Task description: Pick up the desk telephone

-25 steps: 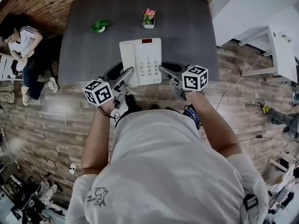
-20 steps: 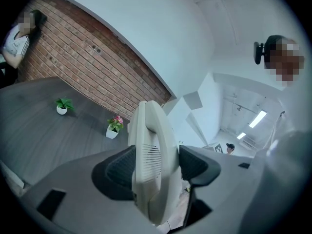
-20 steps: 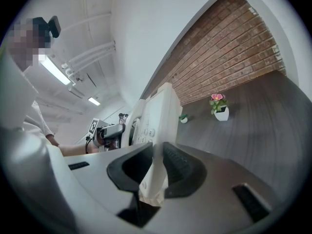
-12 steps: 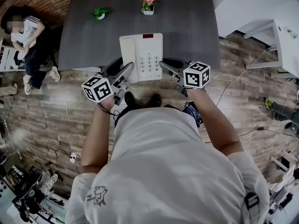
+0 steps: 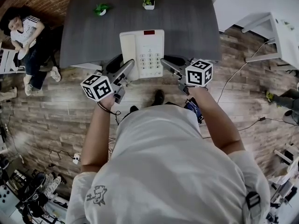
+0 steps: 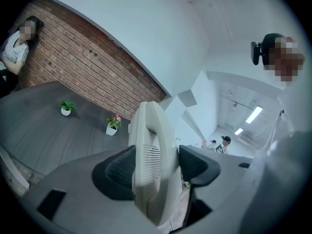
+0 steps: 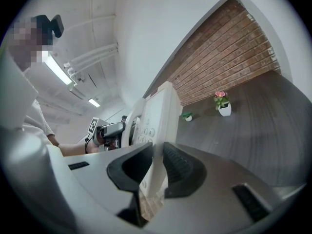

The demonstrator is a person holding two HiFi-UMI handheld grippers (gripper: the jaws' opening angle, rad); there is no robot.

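Desk telephone [image 5: 142, 50] is clamped between my two claws: left claw [image 5: 125, 72] grips its handset side, right claw [image 5: 167, 64] its keypad edge. Against a second ago, it sits farther from the pink-flower pot [image 5: 149, 0], its near end overhanging the bench [image 5: 187, 22].
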